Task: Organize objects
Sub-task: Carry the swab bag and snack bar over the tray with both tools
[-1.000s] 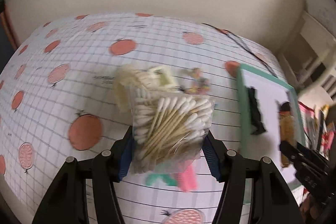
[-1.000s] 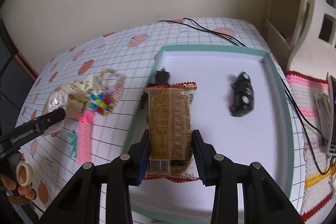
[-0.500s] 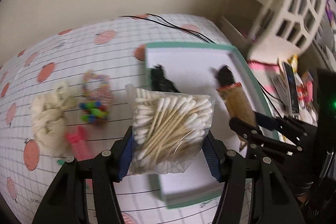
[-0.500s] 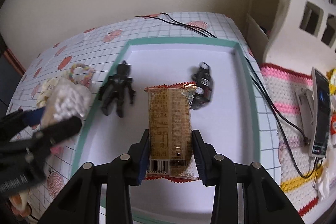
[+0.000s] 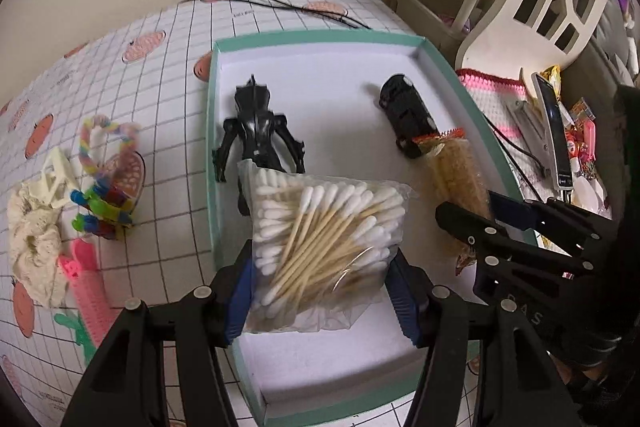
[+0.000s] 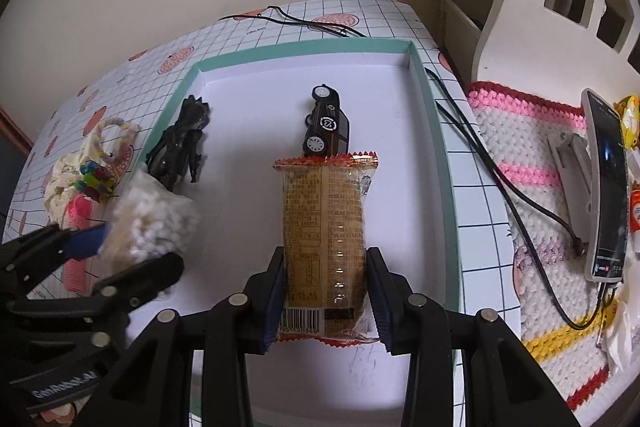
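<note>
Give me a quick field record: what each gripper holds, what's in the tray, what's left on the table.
left gripper: shut on bag of cotton swabs, over the tray
right gripper: shut on snack packet, over the tray
tray: green rim, white floor; holds black figure and black toy car
on table, left of tray: cream scrunchie, pink comb, colourful beads
</note>
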### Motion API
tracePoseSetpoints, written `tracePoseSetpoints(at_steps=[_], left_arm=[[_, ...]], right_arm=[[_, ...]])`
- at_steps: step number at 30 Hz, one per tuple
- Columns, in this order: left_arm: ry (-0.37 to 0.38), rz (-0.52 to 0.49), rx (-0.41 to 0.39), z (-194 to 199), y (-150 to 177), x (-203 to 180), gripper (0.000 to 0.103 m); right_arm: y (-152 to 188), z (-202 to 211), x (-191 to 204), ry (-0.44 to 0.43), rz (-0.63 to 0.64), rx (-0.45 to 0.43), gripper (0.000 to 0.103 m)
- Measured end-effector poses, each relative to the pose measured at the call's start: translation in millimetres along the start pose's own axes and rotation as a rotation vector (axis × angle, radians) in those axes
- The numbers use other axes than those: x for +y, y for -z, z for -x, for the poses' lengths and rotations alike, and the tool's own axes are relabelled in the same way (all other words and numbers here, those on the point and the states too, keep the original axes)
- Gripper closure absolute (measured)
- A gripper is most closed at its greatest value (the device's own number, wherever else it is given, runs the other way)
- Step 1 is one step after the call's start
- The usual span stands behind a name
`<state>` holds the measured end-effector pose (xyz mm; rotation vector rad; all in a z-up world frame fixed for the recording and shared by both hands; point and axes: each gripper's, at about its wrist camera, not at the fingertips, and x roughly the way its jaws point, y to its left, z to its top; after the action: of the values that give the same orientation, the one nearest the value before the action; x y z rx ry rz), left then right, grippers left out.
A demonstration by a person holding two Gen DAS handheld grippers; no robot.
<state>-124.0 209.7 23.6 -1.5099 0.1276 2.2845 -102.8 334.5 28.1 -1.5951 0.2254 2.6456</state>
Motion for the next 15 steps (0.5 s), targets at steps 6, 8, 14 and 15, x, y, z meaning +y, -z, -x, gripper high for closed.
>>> tracePoseSetpoints(at_steps=[6, 8, 14, 15], left_arm=[[0.000, -0.005, 0.005, 3.9, 3.2, -1.7, 0.041], [-0.002, -0.004, 0.006, 5.2, 3.4, -0.2, 0.040], [0.012, 0.007, 0.018, 6.8, 3.0, 6.4, 0.040], [0.015, 0.008, 0.021, 6.2, 2.9, 6.7, 0.040]], right_arm=[[-0.6, 0.7, 2.8, 0.007, 0.011, 0.007, 0.062], [-0.9, 0.4, 2.5, 0.012, 0.010, 0.012, 0.062], [-2.5, 0.9, 1.9, 0.003, 0.007, 0.016, 0.056], [-2.5, 1.4, 1.5, 0.002, 0.006, 0.015, 0.055]])
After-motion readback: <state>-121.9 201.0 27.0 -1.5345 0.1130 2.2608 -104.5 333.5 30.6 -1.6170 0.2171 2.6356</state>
